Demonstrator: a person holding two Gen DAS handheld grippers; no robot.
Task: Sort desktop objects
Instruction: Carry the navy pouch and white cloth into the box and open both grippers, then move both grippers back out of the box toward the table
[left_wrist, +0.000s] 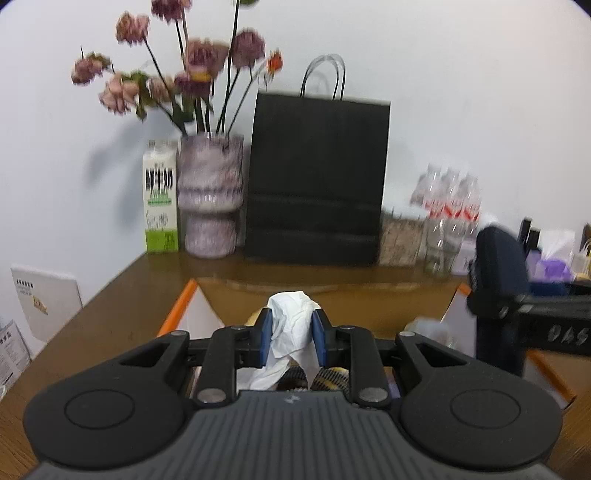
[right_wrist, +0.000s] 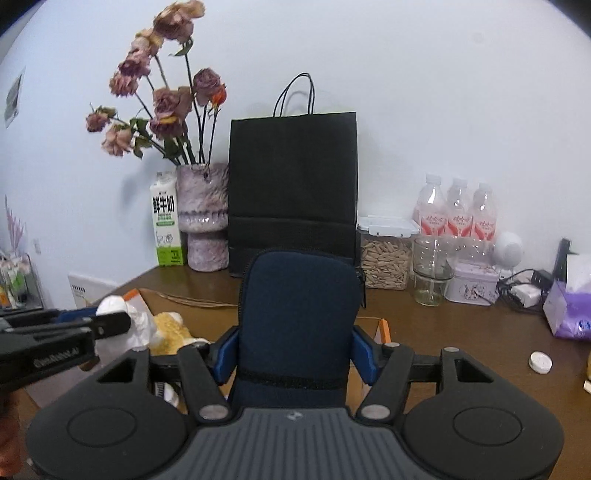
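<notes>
Crumpled tissue (left_wrist: 291, 325), clamped by the left gripper (left_wrist: 292, 334), hides the box (left_wrist: 192, 295) contents; the right gripper (right_wrist: 295, 347) grasps a navy pouch (right_wrist: 299, 314), blocking the black bag (right_wrist: 291, 184).

My left gripper (left_wrist: 293, 334) pinches crumpled white tissue (left_wrist: 291, 325) over cardboard box (left_wrist: 192, 295); black bag (left_wrist: 317, 177) behind, pic blurry.

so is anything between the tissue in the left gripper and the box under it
Nothing visible does. The left gripper grips the crumpled tissue right above the open box, which already holds some items.
</notes>
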